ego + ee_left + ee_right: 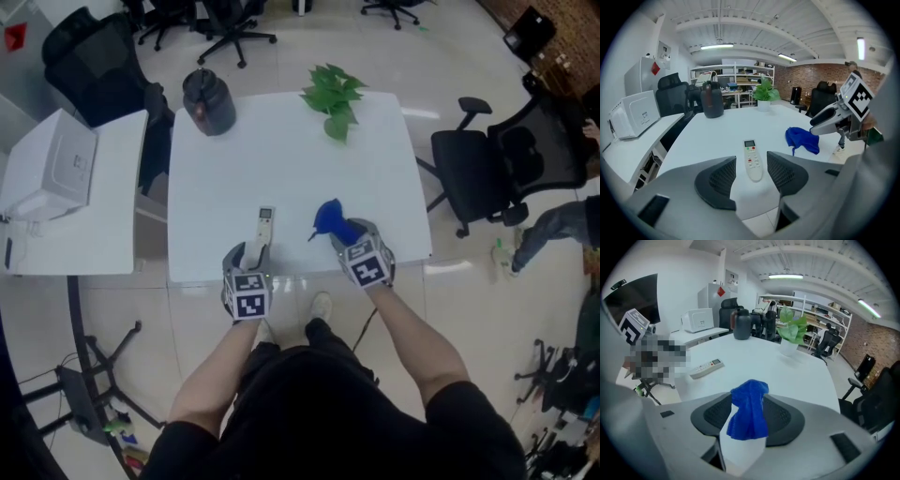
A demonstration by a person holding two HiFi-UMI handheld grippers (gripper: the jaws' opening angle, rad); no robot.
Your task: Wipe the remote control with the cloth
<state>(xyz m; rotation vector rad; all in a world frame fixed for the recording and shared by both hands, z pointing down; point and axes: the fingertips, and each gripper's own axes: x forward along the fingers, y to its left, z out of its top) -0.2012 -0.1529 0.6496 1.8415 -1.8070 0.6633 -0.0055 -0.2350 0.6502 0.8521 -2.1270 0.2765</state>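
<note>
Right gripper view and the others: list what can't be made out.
Right gripper view: the blue cloth covers the inner faces of the pads; pressing or loose, unclear.
Head view: the remote control has button labels too small to read.
Head view: a person is cut off by the right edge.

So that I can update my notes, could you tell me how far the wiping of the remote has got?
Done: nothing shows as wiped. In hand: the blue cloth stands bunched between the right tongs, grip unclear; the open left tongs flank the near end of the remote control lying on the table. Left, apparently: bringing cloth onto remote.
</note>
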